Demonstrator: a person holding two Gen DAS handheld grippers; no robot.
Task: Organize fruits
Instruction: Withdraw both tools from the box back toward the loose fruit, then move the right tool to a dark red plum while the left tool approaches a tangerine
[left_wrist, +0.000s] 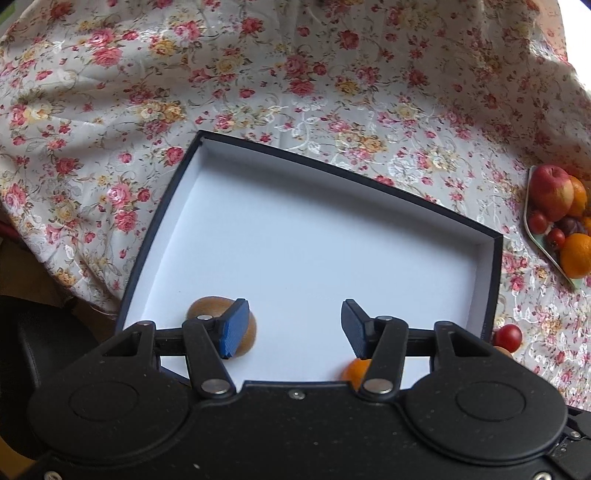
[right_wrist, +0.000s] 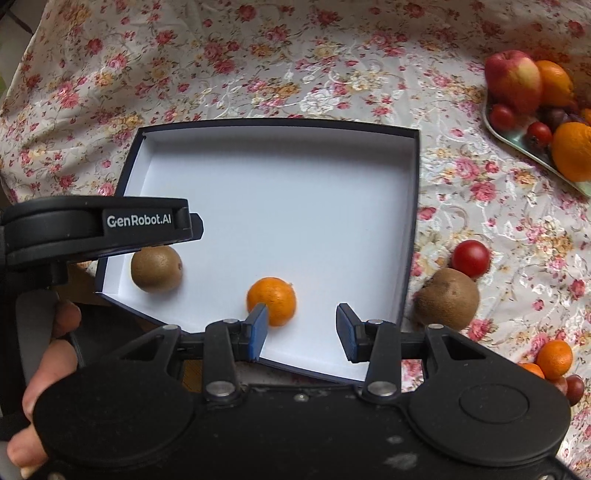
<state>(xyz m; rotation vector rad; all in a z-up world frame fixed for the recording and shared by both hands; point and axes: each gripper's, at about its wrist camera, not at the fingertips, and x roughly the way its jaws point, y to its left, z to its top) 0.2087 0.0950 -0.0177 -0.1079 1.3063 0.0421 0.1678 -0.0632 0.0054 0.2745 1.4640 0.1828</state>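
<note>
Floral cloth (right_wrist: 295, 66); orange (right_wrist: 271, 301) beside right tool (right_wrist: 301, 332)

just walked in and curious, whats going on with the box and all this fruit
A person is sorting fruit into a shallow white-lined box with a hand-held gripper in each hand. A kiwi and a small orange already lie inside. Both the left hand-held gripper and the right hand-held gripper hang open over the box, holding nothing. Another kiwi, a red tomato and a loaded fruit plate wait on the floral cloth.

Left gripper (left_wrist: 291, 328) hangs spread (nothing between) over the white box (left_wrist: 295, 229); kiwi (left_wrist: 207, 310) behind one finger.
</note>
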